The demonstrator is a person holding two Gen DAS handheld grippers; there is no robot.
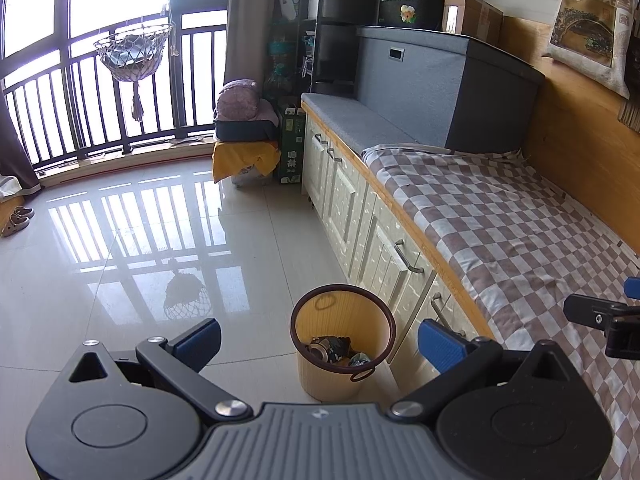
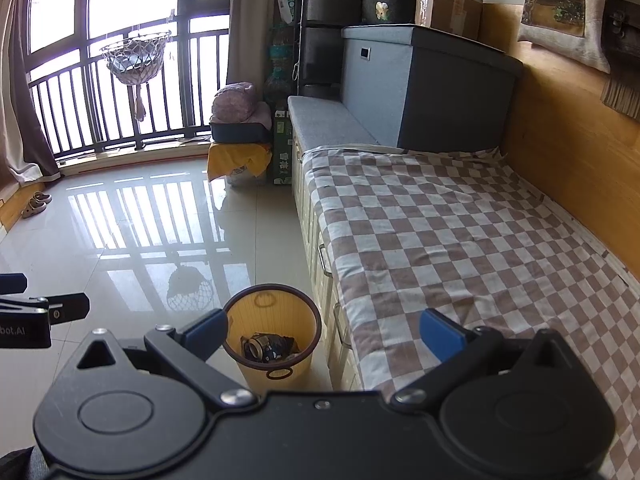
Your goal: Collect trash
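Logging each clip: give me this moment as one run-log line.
left gripper: open, empty | right gripper: open, empty | trash bin: on floor beside bench, crushed can inside

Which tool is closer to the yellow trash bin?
Hard to say; neither clearly. The left tool hangs open above the trash bin; the right tool hangs open above it too, toward the checkered bed.

Yellow-tan waste bin (image 1: 340, 376) with a dark brown rim ring stands upright on the tile floor just beside my bench's cabinet fronts. Inside at the bottom lies trash (image 1: 330, 350): a dark crushed can, opening tilted up, plus crumpled dark wrapper bits beside it.
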